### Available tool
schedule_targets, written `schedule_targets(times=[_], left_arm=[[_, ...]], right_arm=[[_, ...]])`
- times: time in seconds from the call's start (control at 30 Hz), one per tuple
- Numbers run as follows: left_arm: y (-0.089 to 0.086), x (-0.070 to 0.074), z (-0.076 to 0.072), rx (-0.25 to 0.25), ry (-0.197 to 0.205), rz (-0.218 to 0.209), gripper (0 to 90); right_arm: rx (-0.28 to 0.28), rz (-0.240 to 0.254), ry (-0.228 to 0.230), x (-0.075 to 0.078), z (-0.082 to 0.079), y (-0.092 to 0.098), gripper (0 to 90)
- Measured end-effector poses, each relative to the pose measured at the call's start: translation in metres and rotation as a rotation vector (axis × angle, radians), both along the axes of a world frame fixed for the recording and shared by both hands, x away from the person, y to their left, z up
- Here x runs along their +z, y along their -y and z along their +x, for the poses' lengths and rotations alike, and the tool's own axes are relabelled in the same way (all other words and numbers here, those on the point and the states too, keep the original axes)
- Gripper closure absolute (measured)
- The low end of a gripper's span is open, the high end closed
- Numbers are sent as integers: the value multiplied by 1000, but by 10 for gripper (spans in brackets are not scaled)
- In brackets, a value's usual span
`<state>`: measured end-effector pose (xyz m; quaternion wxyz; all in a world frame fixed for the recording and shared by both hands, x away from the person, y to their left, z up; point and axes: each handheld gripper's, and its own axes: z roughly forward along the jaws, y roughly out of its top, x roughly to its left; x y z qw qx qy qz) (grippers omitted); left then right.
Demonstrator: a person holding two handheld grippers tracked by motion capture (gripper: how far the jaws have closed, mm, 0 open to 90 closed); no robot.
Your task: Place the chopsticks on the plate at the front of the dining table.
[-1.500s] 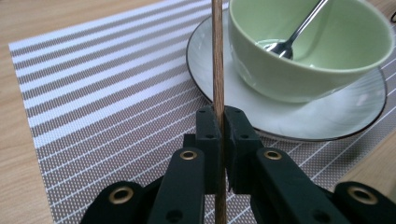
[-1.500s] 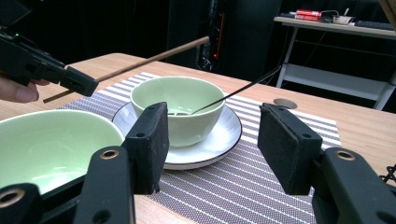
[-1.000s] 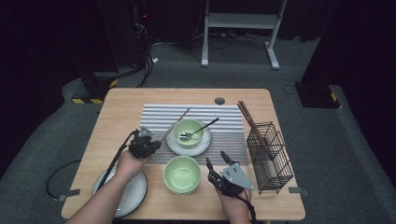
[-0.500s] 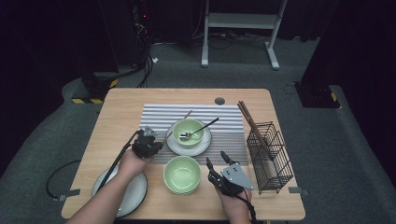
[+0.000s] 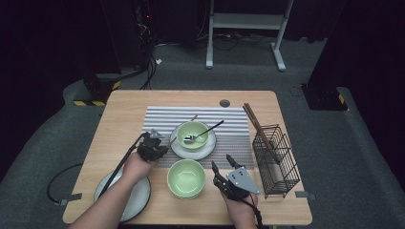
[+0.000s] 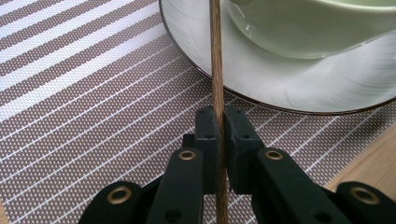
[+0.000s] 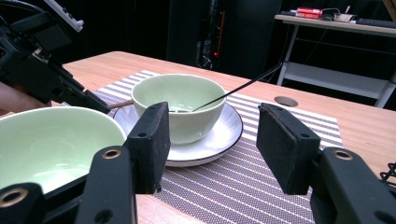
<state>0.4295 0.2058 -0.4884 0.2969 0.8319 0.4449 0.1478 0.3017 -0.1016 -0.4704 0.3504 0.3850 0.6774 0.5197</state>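
Note:
A thin brown chopstick (image 6: 215, 56) lies across the striped mat (image 6: 84, 93) and over the rim of the white plate (image 6: 280, 88). My left gripper (image 6: 219, 126) is shut on it, the pads pressing both sides of the stick. In the high view the left gripper (image 5: 160, 147) sits left of the plate (image 5: 210, 148), which carries a green bowl (image 5: 193, 135) with a black-handled spoon (image 5: 210, 128). My right gripper (image 5: 221, 161) stands open right of a second green bowl (image 5: 186, 177). In the right gripper view its jaws (image 7: 212, 140) are wide apart with nothing between them, facing the bowl (image 7: 180, 107).
A black wire basket (image 5: 274, 157) stands at the table's right edge with brown chopsticks (image 5: 255, 125) leaning in it. A dark-rimmed plate (image 5: 138, 200) lies at the front left under the left forearm. A round cable hole (image 5: 224, 103) is at the back.

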Motion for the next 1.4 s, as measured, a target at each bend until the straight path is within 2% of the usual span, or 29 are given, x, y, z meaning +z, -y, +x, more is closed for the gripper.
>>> schedule_targets(times=[0.07,0.77,0.9,1.2,1.27,1.4], left_arm=[[0,0,0,-4,4,8,840],[4,1,-4,-29,18,-17,784],[4,4,-6,-33,43,-15,758],[-2,10,-12,-32,74,-68,646],[-4,9,-12,-27,82,-81,644],[-9,8,-13,-19,89,-103,605]], right_arm=[[1,0,-1,0,0,0,448],[3,-3,-5,-1,-1,-2,450],[1,-4,-5,-1,0,-1,450],[-3,-1,1,0,-1,-3,470],[-13,-7,-5,1,0,-3,504],[-35,-17,-6,3,2,-2,498]])
